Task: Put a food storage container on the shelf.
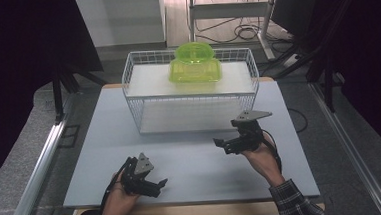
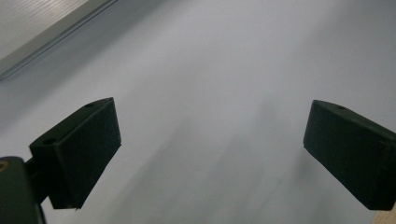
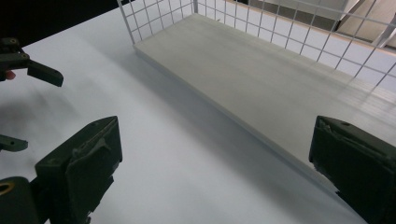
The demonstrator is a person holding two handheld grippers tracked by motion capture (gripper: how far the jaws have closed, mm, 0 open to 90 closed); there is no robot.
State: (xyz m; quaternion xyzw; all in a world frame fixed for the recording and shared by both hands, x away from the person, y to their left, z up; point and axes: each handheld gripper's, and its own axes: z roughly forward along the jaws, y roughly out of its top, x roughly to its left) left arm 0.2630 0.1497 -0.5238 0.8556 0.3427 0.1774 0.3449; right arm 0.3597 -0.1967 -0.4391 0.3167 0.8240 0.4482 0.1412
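Note:
A lime green see-through plastic container [image 1: 195, 64] sits on the upper shelf of a white wire rack [image 1: 133, 86] at the back of the table. My left gripper [image 1: 159, 185] is held low over the front left of the table, open, jaws pointing right. In its own view the left gripper [image 2: 210, 154] has bare table between the jaws. My right gripper [image 1: 222, 145] hovers in front of the rack's right half, open, jaws pointing left. The right gripper [image 3: 215, 172] is empty, with the rack's lower shelf board [image 3: 261, 70] just beyond it and the left gripper [image 3: 32, 70] farther off.
The pale grey table top [image 1: 192, 162] spreads between the rack and the front edge. Its wooden rim [image 1: 195, 211] runs along the front. A metal rail [image 1: 42, 166] lies on the floor to the left, and cables [image 1: 244, 31] lie behind the table.

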